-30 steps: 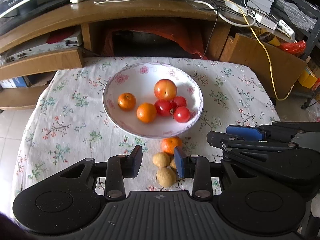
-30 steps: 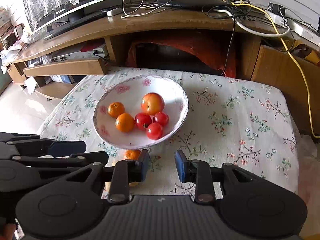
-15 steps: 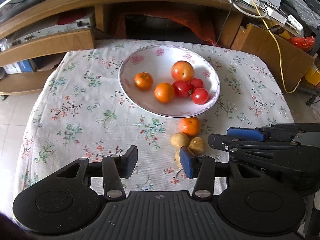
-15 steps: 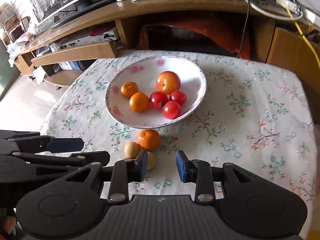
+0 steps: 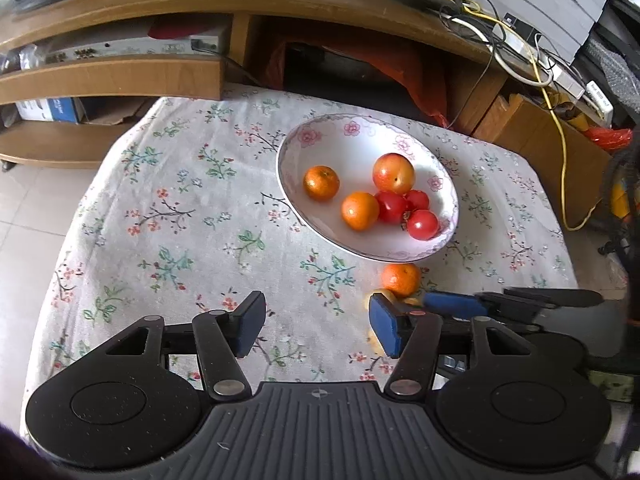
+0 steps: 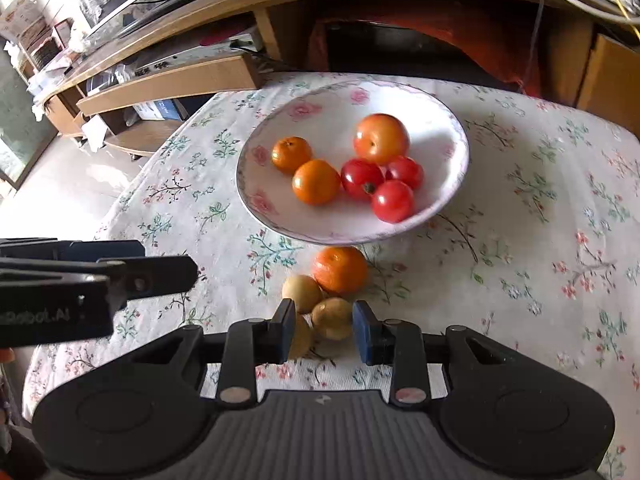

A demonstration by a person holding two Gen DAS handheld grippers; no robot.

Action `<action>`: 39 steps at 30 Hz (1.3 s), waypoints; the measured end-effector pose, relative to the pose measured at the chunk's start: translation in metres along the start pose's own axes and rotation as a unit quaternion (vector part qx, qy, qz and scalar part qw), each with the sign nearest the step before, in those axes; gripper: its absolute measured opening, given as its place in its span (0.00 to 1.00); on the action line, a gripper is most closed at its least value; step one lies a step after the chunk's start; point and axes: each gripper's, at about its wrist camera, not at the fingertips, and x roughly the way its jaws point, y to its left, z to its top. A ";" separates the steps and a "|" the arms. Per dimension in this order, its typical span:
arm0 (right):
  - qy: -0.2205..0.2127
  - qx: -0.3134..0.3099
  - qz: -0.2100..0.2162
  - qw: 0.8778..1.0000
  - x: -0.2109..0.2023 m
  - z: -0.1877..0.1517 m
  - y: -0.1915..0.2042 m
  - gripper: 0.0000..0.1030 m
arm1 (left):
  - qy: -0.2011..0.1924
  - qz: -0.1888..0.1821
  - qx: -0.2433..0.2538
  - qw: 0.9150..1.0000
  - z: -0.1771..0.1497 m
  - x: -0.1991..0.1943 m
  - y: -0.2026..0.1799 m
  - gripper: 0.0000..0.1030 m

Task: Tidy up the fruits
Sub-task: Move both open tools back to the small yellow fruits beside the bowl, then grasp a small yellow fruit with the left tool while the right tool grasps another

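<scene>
six fruits in bowl (image 6: 256, 184); mandarin (image 6: 340, 269) and three longans (image 6: 332, 318) left on cloth. right gripper (image 6: 324, 330) spread around one; left gripper (image 5: 316, 328) spread, idle.

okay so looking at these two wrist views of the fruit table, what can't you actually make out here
- Third yellow fruit: right wrist view, mostly behind the right claw's left finger.
- Yellow fruits: left wrist view, only slivers show behind the left claw's right finger and the other claw.
- Contact: whether the pads touch the middle yellow fruit is unclear.
- Bowl: a tomato's edge is blurred.
- Table's near edge: hidden by both claw bodies.
</scene>
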 end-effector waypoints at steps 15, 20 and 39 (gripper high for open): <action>0.012 0.016 0.012 1.000 0.007 0.004 -0.011 0.30 | 0.014 -0.010 -0.001 1.000 -0.003 0.007 -0.001 0.67; 0.014 0.024 0.020 0.999 0.010 0.002 -0.013 0.38 | 0.018 -0.010 -0.004 1.000 -0.004 0.009 -0.001 0.68; 0.030 0.017 0.028 0.999 0.014 0.003 -0.016 0.25 | 0.044 -0.024 -0.015 0.999 -0.011 0.018 0.002 0.69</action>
